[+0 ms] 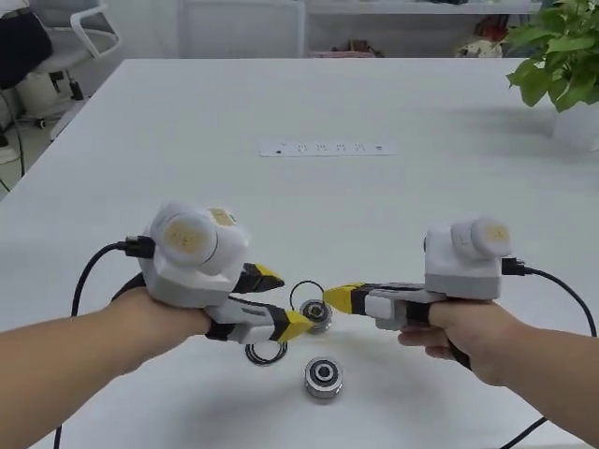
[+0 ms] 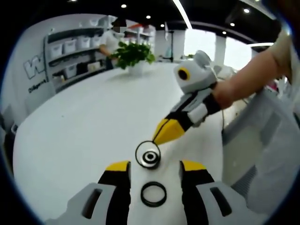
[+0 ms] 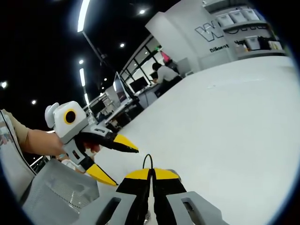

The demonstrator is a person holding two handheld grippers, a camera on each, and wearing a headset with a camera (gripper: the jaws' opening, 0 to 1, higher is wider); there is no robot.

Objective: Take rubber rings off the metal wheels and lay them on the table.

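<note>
A metal wheel [image 1: 316, 314] lies on the white table [image 1: 309, 103] between the two grippers. A thin black rubber ring [image 1: 303, 295] stands up beside it, pinched in my shut right gripper [image 1: 333, 297]. In the right gripper view the ring [image 3: 147, 162] loops up from the shut tips [image 3: 151, 174]. My left gripper [image 1: 285, 300] is open, its jaws either side of the wheel [image 2: 150, 157]. Between its jaws [image 2: 154, 166] a loose ring [image 2: 153, 193] lies flat on the table. Closer to me stands a second wheel [image 1: 323, 377], with the loose ring [image 1: 265, 353] to its left.
A white strip [image 1: 328, 148] lies mid-table. A potted plant [image 1: 559, 51] stands at the far right corner and an office chair [image 1: 80, 28] beyond the far left. Cables trail from both grippers toward the table's near edge.
</note>
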